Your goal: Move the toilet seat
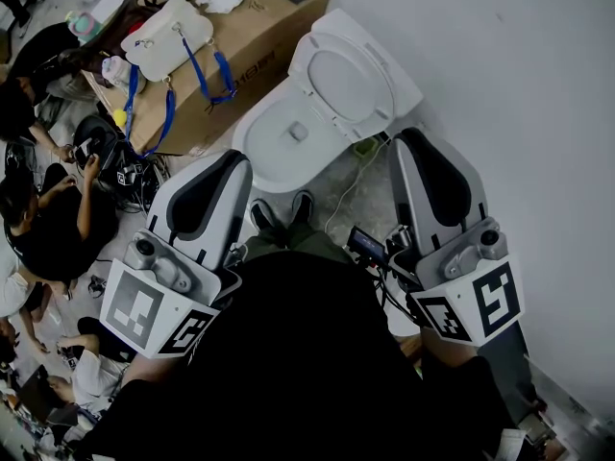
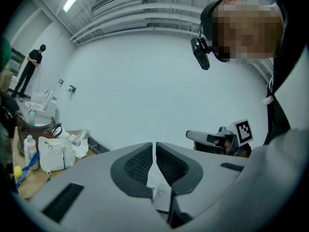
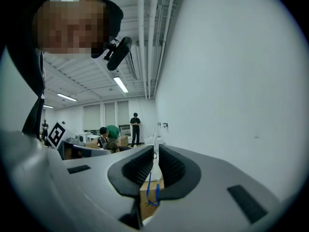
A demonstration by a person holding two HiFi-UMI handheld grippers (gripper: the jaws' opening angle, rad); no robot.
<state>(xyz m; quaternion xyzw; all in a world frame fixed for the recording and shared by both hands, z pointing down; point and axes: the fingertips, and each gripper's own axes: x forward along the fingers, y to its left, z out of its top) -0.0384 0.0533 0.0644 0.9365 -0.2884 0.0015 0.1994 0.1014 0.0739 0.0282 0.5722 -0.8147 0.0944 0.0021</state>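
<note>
A white toilet stands on the floor against the wall in the head view. Its seat (image 1: 344, 80) is tipped up and back, and the bowl (image 1: 279, 147) lies bare below it. My left gripper (image 1: 229, 164) hovers near the bowl's front left, jaws together and holding nothing. My right gripper (image 1: 411, 142) hangs just right of the raised seat, also shut and holding nothing. Neither touches the toilet. In the left gripper view the left gripper (image 2: 154, 151) points at the bare wall. In the right gripper view the right gripper (image 3: 156, 161) points down the room.
A cardboard box (image 1: 252, 41) carrying a white bag with blue straps (image 1: 173, 36) sits left of the toilet. Several people (image 1: 43, 224) crouch on the floor at far left. The white wall (image 1: 519, 84) runs close along the right. A cable (image 1: 351, 185) trails by the toilet's base.
</note>
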